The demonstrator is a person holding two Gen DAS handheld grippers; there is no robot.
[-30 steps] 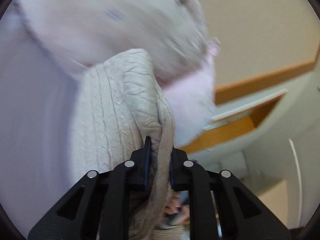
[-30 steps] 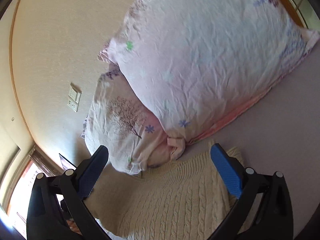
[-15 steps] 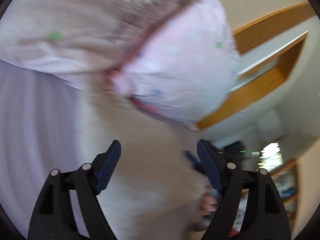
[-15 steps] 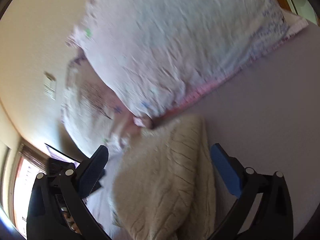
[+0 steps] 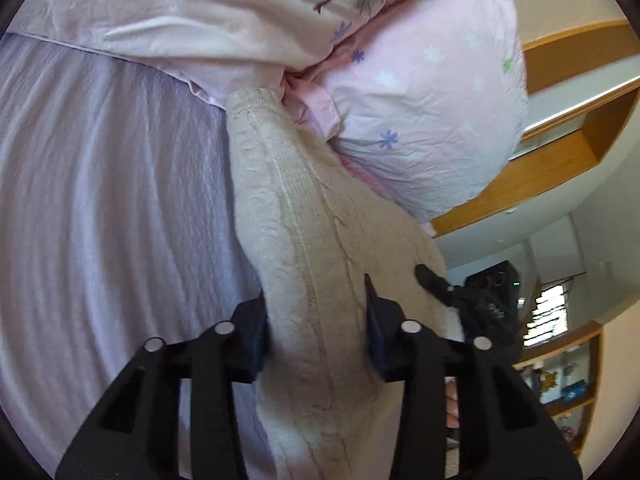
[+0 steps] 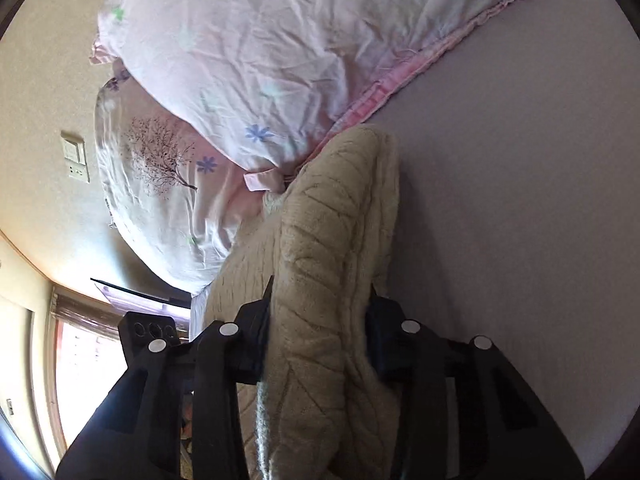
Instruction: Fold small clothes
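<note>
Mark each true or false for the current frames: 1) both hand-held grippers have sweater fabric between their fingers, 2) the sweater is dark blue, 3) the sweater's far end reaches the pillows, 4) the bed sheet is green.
1) True. The left hand-held gripper and the right hand-held gripper each have the cream cable-knit sweater bunched between their fingers.
2) False. It is cream.
3) True. Its far end meets the pink floral pillows.
4) False. The bed sheet is pale lilac.
</note>
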